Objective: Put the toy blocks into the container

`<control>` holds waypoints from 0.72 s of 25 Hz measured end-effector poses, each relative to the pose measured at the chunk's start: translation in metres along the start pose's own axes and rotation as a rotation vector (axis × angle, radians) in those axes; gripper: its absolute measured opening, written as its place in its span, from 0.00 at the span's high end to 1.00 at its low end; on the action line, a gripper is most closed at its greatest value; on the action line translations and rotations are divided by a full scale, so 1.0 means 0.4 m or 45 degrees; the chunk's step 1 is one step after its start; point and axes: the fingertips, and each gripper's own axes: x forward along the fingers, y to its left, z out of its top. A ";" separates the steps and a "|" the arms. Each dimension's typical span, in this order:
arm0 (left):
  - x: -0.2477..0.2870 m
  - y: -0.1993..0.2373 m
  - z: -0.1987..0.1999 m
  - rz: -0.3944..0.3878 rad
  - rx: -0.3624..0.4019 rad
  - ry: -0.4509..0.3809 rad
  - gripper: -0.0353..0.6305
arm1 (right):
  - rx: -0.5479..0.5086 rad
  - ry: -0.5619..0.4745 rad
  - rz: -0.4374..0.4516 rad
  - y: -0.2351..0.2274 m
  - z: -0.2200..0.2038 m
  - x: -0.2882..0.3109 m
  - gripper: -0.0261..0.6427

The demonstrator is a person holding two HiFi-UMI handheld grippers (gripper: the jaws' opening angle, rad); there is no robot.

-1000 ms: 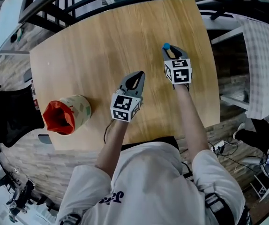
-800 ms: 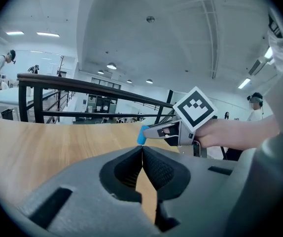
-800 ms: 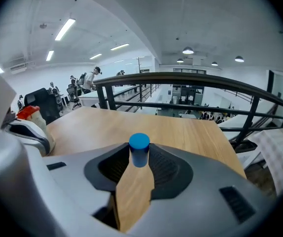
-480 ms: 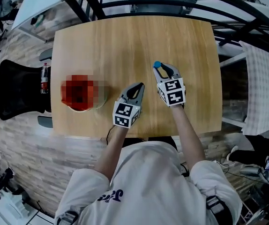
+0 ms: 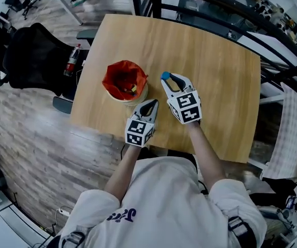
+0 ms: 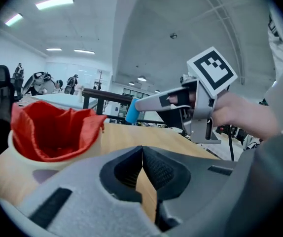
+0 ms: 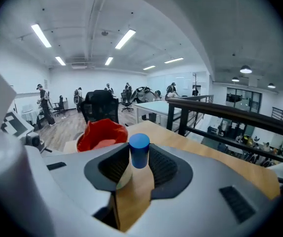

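A blue cylinder block (image 7: 139, 150) stands upright between the tips of my right gripper (image 5: 166, 78), which is shut on it; the same blue block (image 5: 165, 76) shows just right of the container. The container (image 5: 124, 82) is a round pale tub with a red lining (image 6: 53, 132), and a few small blocks lie inside it. In the left gripper view the blue block (image 6: 132, 111) hangs at the right gripper's tip. My left gripper (image 5: 148, 105) rests low, just below the container's right side, shut and empty.
The wooden table (image 5: 216, 76) carries the container near its left edge. A black office chair (image 5: 34, 56) stands left of the table, above the wood-plank floor (image 5: 45, 143). Black metal railings (image 5: 231, 19) run behind the table's far side.
My right gripper has carried the blue block from the table's far right toward the container, ending close beside its rim. The head view has swung left. My left gripper has stayed shut.
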 end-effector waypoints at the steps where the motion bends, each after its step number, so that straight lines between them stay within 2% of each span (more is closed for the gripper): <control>1: -0.023 0.020 -0.004 0.022 -0.011 -0.007 0.93 | -0.021 -0.009 0.030 0.032 0.023 0.014 0.77; 8: -0.134 0.122 -0.029 0.143 -0.079 -0.048 0.93 | -0.121 -0.038 0.192 0.205 0.110 0.095 0.77; 13: -0.175 0.164 -0.050 0.184 -0.098 -0.076 0.93 | -0.175 0.015 0.263 0.293 0.074 0.149 0.77; 18: -0.204 0.175 -0.057 0.192 -0.101 -0.096 0.93 | -0.206 0.109 0.263 0.328 0.015 0.169 0.77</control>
